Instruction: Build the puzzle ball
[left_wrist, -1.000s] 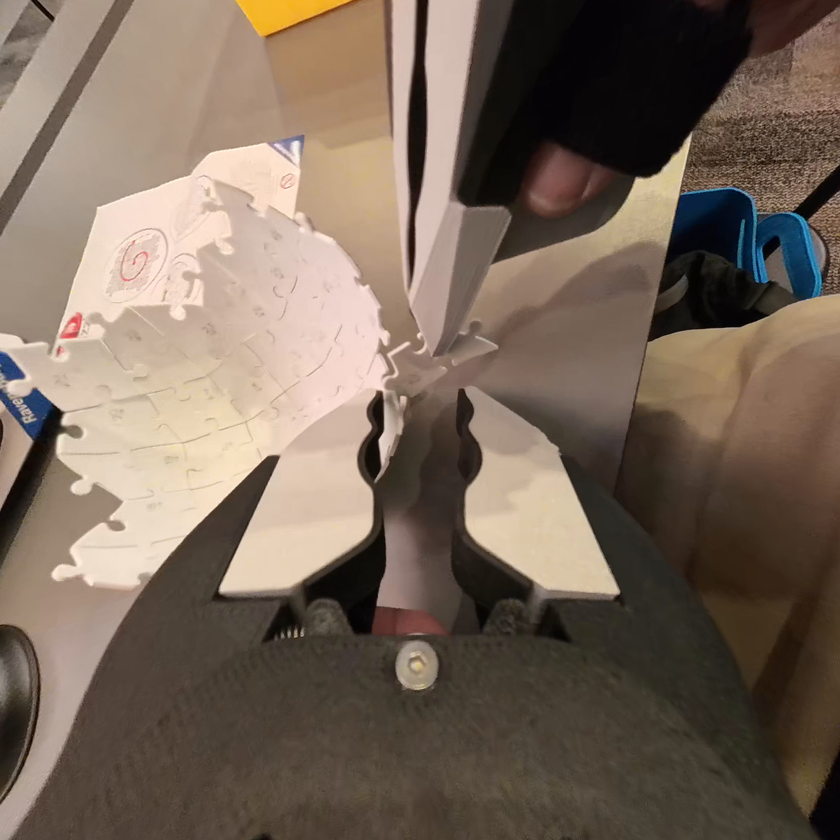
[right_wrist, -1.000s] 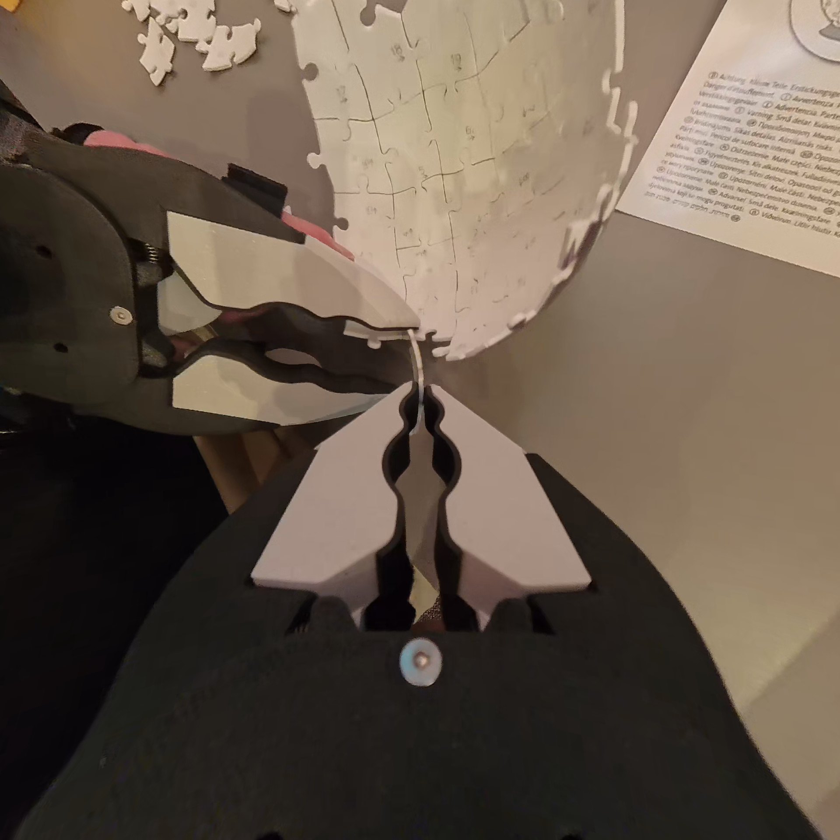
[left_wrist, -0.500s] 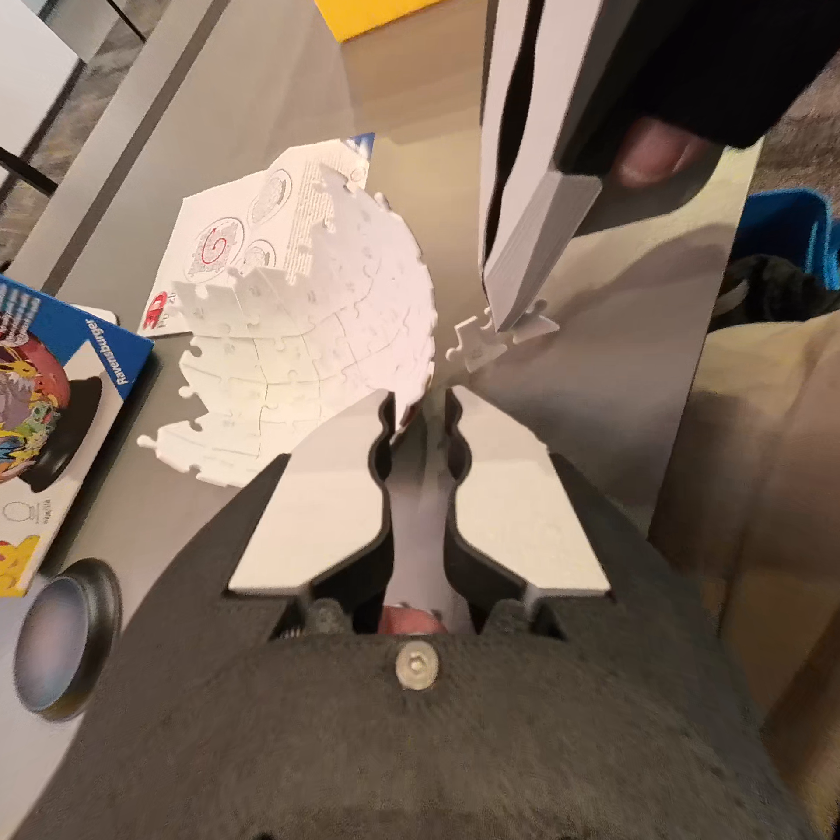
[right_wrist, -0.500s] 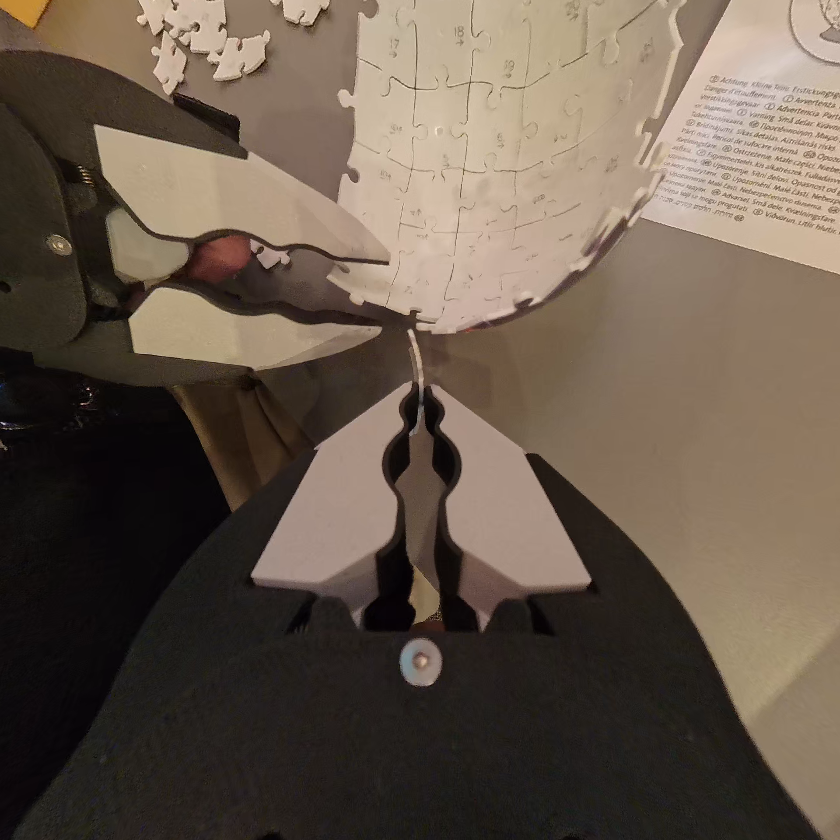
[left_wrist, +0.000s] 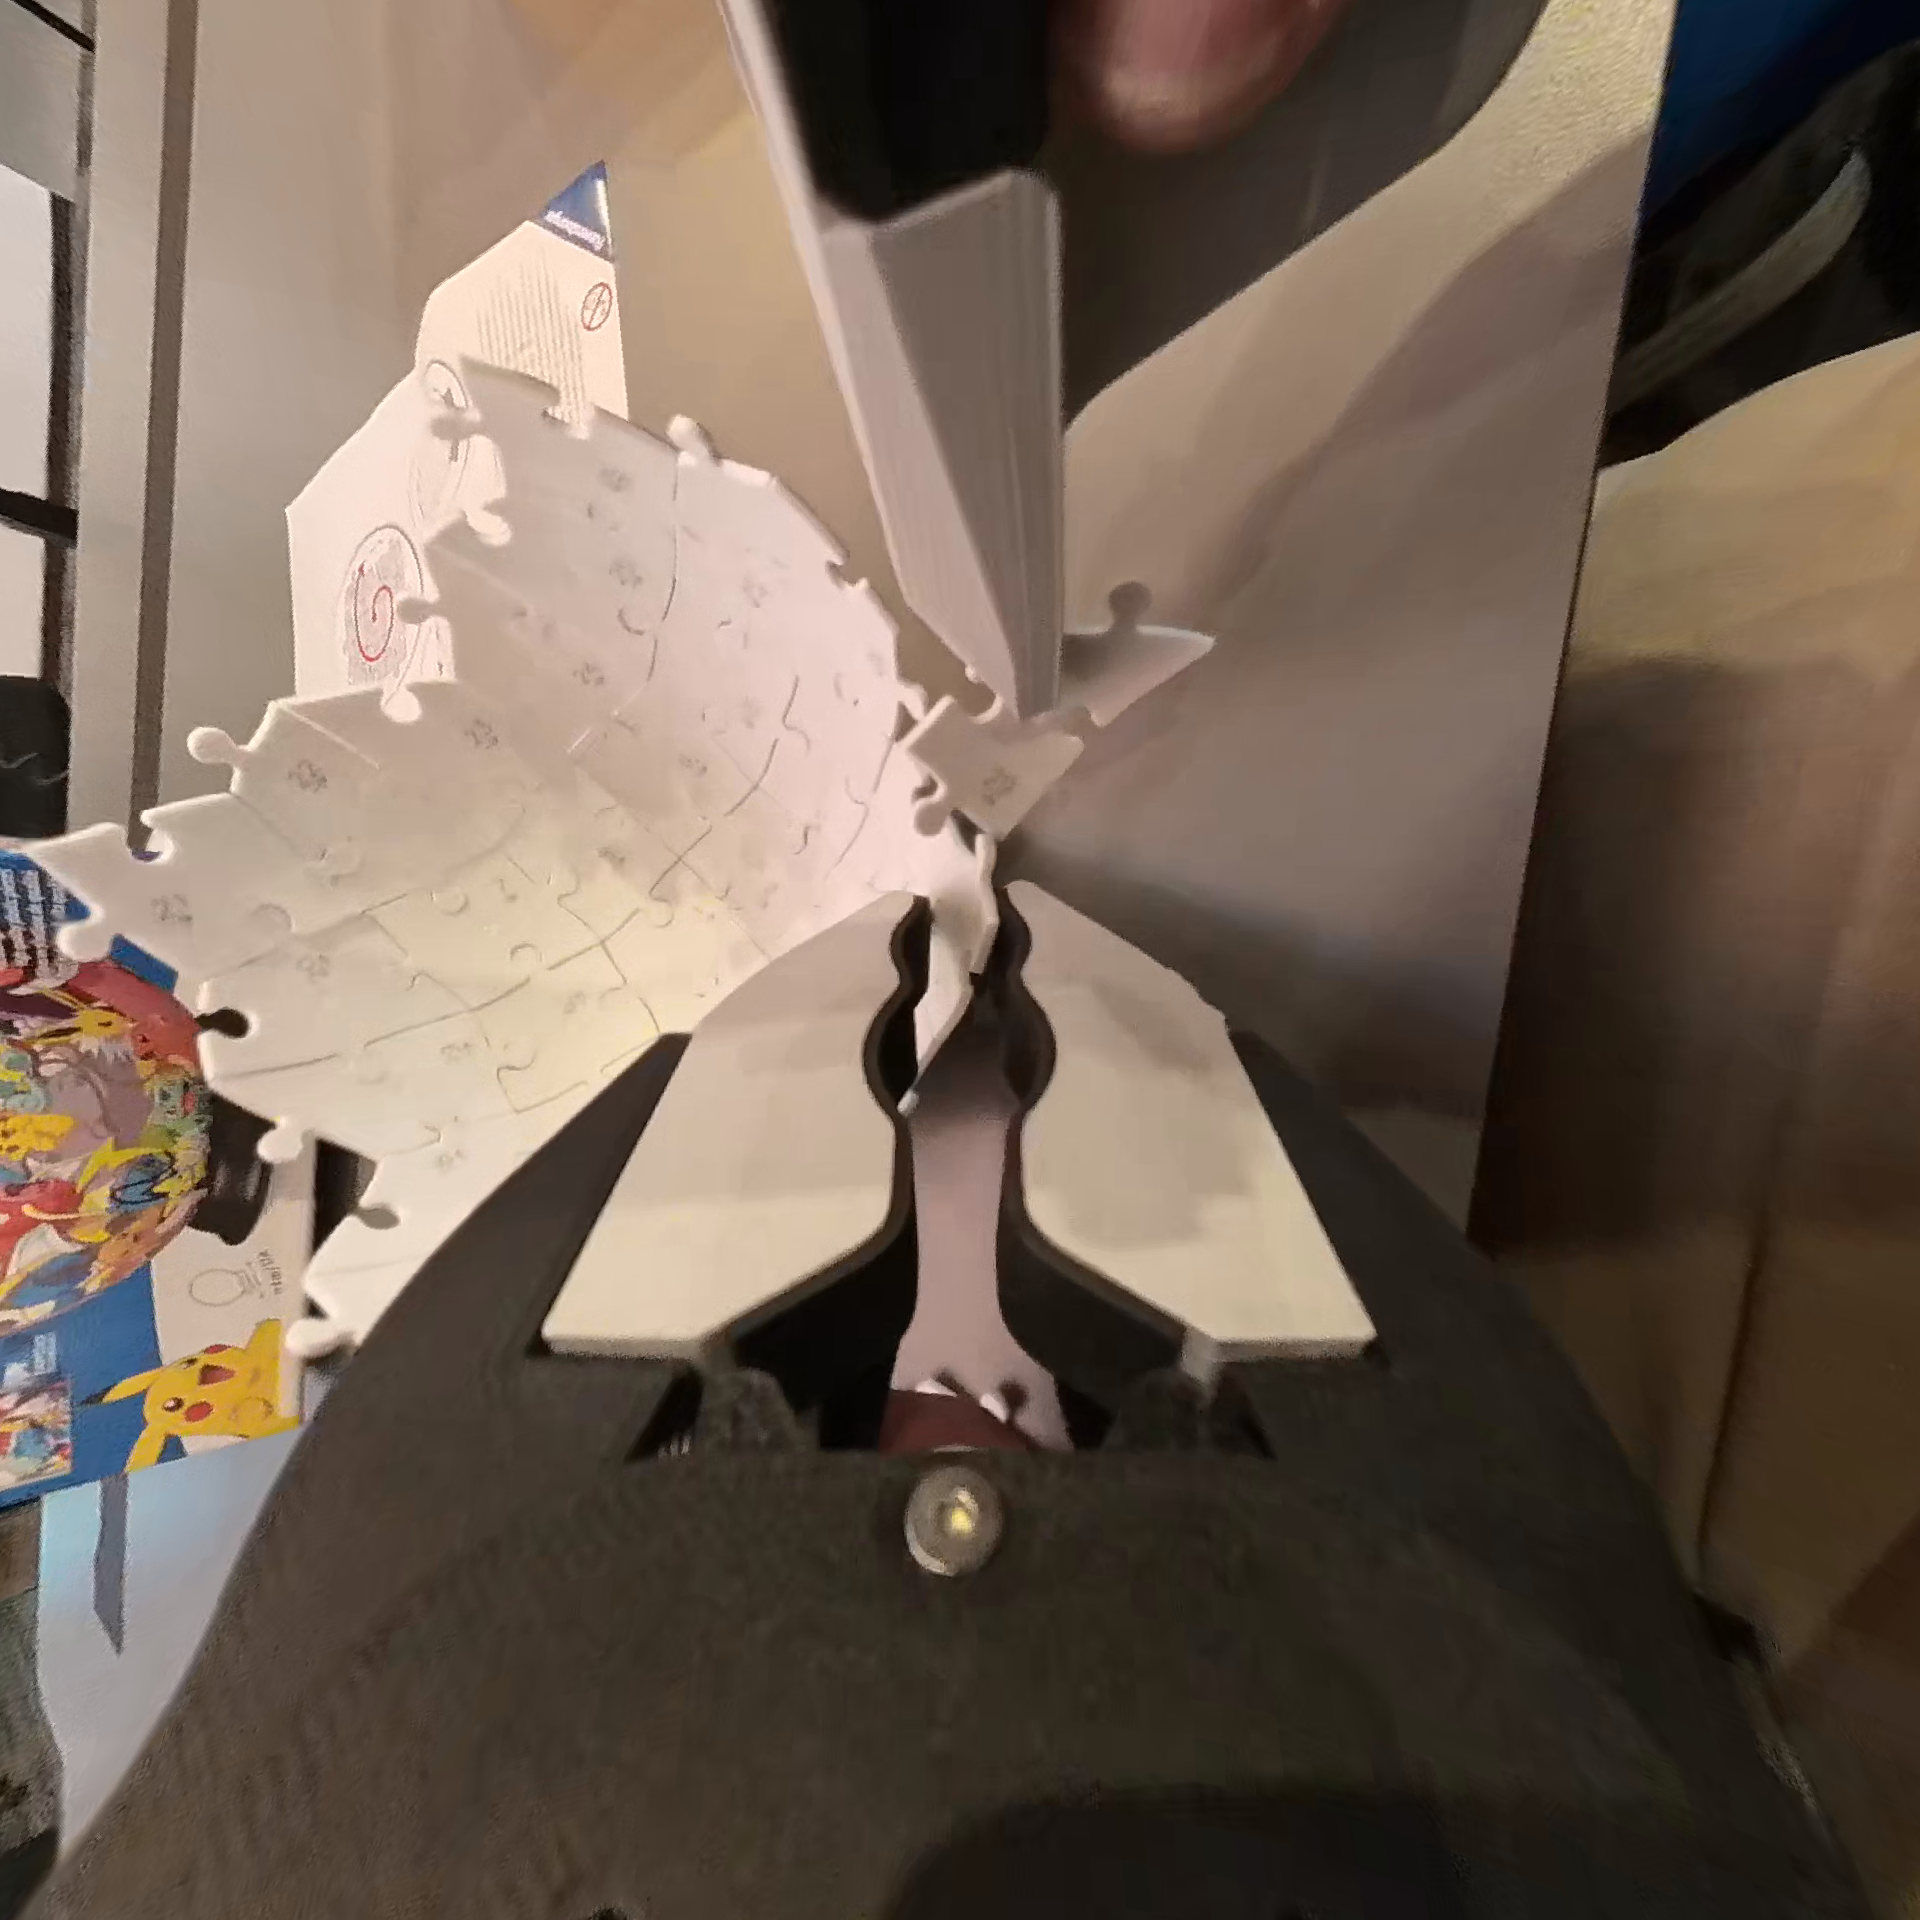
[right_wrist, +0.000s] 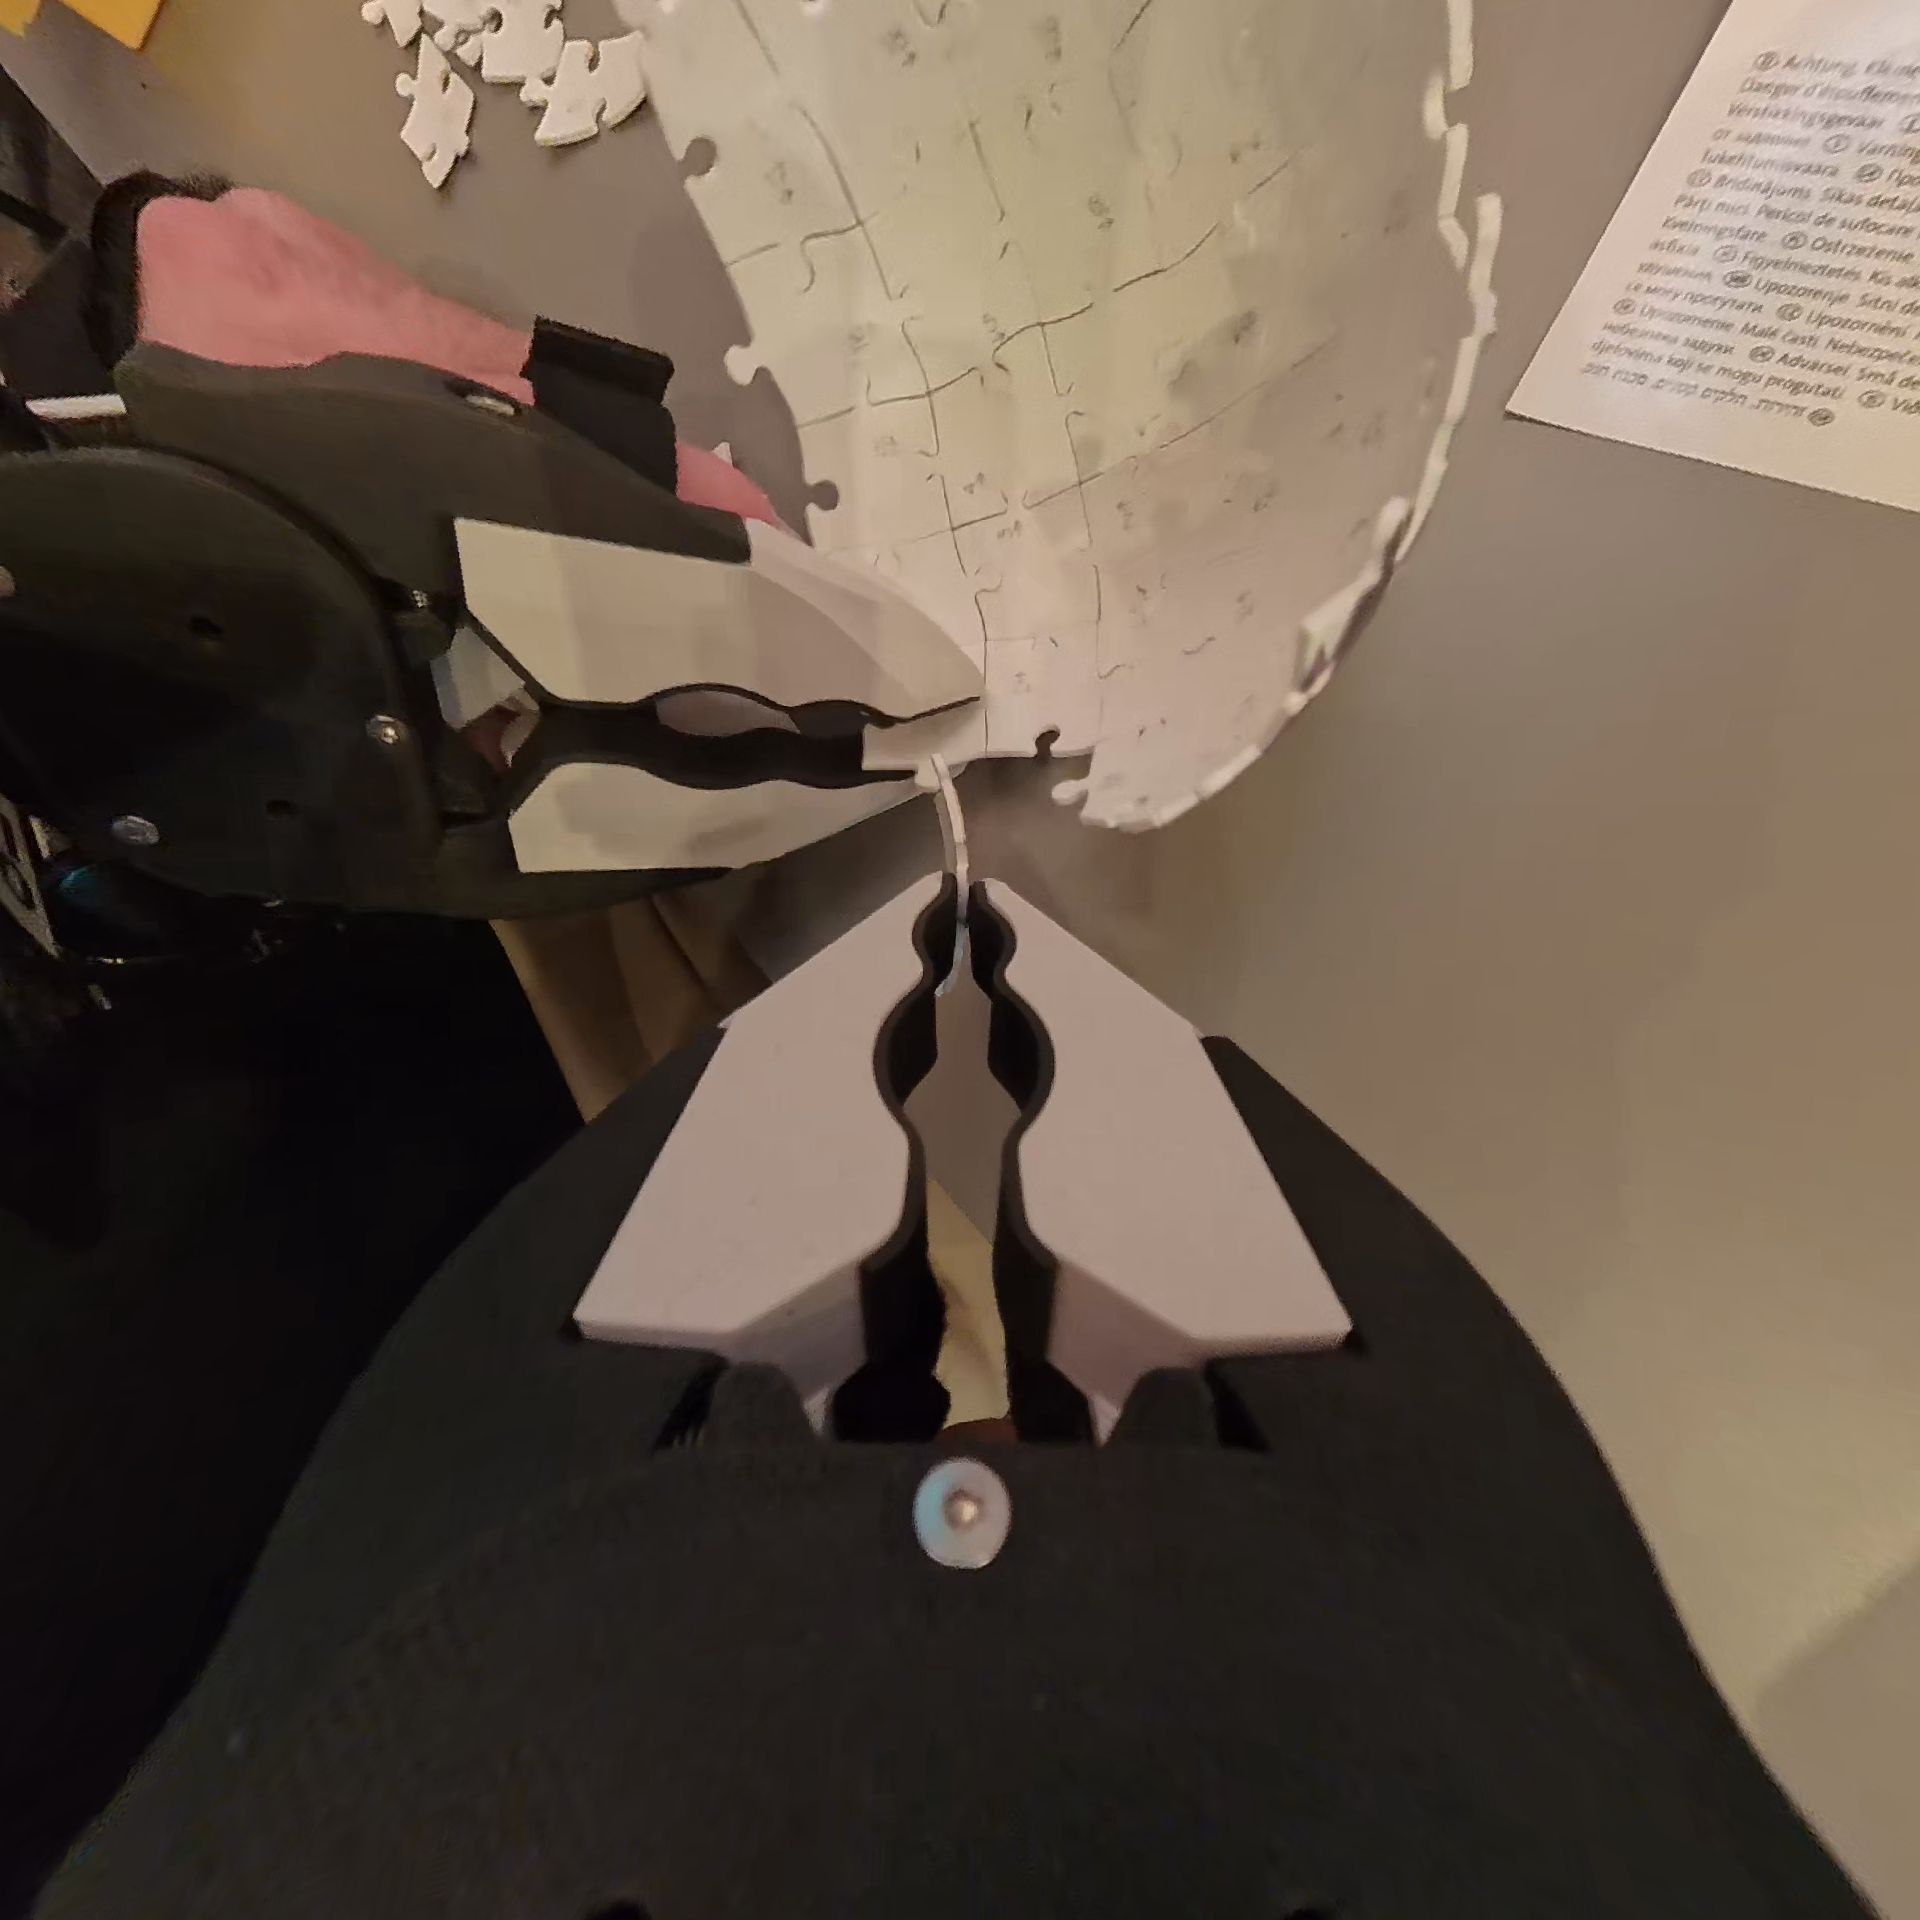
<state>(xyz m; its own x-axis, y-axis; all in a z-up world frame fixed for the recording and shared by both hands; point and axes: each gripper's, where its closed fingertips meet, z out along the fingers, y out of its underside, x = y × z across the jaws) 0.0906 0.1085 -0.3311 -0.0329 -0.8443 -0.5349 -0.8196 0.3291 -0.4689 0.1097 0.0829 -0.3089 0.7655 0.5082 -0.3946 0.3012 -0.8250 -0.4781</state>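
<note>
Two grips carry everything: our left gripper (left_wrist: 982, 914) has its jaws clenched on the rim of the half-built puzzle ball (left_wrist: 582, 831), which fans out to the left of those jaws above the worktop (right_wrist: 1558, 935); our right gripper (right_wrist: 961, 904) pinches a single loose piece (right_wrist: 951, 821) just ahead of its jaws, at the shell's edge. We judge that pushing the piece in while it is misaligned could buckle the thin shell, pop neighbouring pieces loose, or twist the piece out of our pinch.

Two claws (left_wrist: 982, 914) (right_wrist: 961, 894). One partly built puzzle shell (left_wrist: 582, 883). One single puzzle piece (left_wrist: 1049, 717) at its edge. One instruction sheet (right_wrist: 1745, 239). One printed box (left_wrist: 94, 1195). Loose pieces (right_wrist: 520, 73) on the bench (right_wrist: 1558, 935): about five.
</note>
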